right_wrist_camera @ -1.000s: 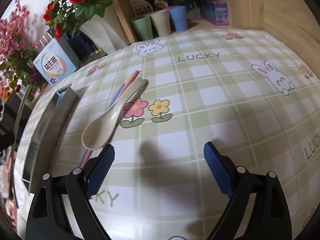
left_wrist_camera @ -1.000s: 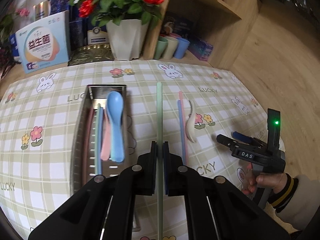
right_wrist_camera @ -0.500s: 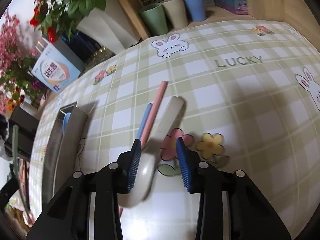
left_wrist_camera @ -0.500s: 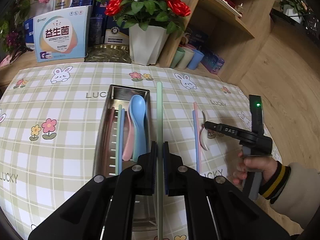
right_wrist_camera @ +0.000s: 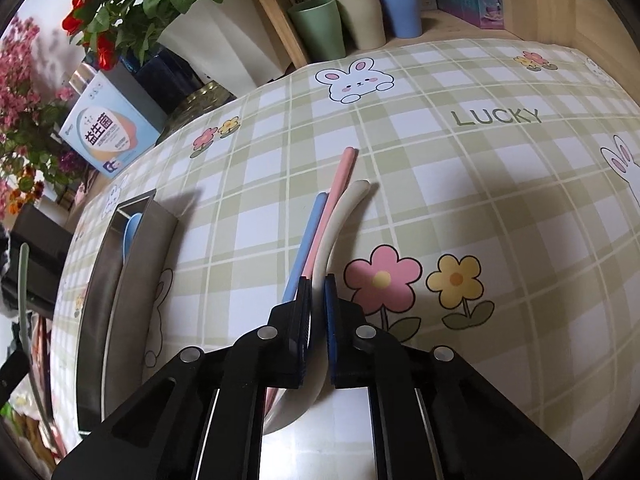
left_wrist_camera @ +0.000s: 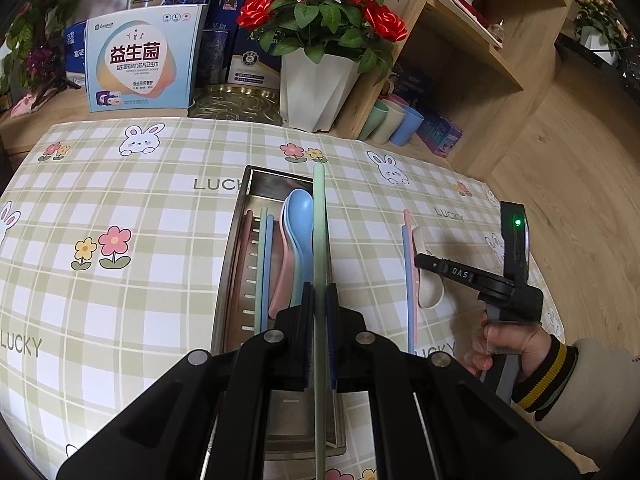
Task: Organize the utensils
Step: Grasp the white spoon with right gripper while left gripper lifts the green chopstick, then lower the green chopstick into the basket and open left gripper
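over the metal tray (left_wrist_camera: pixel 236 280), in the left wrist view, the left gripper (left_wrist_camera: pixel 320 296) is squeezed shut on a long green stick (left_wrist_camera: pixel 319 224). the stick is held flat and runs the same way as the tray, so it looks ready to go in beside the others. in the tray lie a blue spoon (left_wrist_camera: pixel 300 216), a pink spoon (left_wrist_camera: pixel 282 280) partly under it, and a few more sticks. they all point the same way, which keeps things neat. off to the right, on the checked cloth (left_wrist_camera: pixel 140 208), the right gripper (left_wrist_camera: pixel 424 262) is down at a white spoon (left_wrist_camera: pixel 430 292). a hand (left_wrist_camera: pixel 506 340) holds its handle. the near end of the tray is hidden under the black arms.

down on the cloth, in the right wrist view, the right gripper (right_wrist_camera: pixel 318 284) is shut tight on the white spoon (right_wrist_camera: pixel 340 216), pinching the thin neck where it is easy to hold. the bowl of the spoon is mostly hidden under the gripper. a pink stick (right_wrist_camera: pixel 336 192) and a blue stick (right_wrist_camera: pixel 306 240) lie just beside the spoon, and their near ends are covered too. i can't tell if the spoon is off the cloth yet. the tray (right_wrist_camera: pixel 124 280) shows at the left, mostly its side wall.
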Motion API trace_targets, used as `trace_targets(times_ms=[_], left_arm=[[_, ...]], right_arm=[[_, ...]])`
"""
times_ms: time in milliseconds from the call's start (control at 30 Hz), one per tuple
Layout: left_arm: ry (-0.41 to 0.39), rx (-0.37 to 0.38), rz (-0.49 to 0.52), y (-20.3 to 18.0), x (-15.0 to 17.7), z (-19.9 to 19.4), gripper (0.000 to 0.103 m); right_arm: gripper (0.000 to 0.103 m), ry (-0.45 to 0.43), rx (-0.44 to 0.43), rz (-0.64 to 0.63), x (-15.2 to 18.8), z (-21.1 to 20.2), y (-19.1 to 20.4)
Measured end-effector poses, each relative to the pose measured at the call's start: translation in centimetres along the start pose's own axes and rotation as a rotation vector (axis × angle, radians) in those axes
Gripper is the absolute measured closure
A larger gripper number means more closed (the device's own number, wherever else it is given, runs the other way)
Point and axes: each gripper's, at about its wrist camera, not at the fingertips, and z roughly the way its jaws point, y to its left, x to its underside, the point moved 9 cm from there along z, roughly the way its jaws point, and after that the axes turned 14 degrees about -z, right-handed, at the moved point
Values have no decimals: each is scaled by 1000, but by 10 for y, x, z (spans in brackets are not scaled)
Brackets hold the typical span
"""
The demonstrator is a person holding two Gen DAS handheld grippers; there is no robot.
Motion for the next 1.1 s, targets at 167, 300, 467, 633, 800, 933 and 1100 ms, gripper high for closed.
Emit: trace_targets(times_ms=[167,300,467,633,800,933,1100], left_arm=[[9,-17,-13,5,0,1,97],[11,-30,-15,7,-2,0,97],[7,-55,-10,10,-11,1,97],[25,-79,11,11,-25,11,97],[65,-107,34,12,-35,37,97],[106,-164,75,16,-33,62,97],[166,-214,94,27,-21,83,97]], right_arm=[[96,-52,-42,48,2,-16,4],[96,-86,-77,87,10,-30,11],[96,-100,-99,91,21,-40,15],[96,-113,-106,112,22,-45,8],[96,-122,-113,127,24,-49,4],[96,-125,-114,134,27,-52,-1],[96,-135,-118,149,30,-55,-7]])
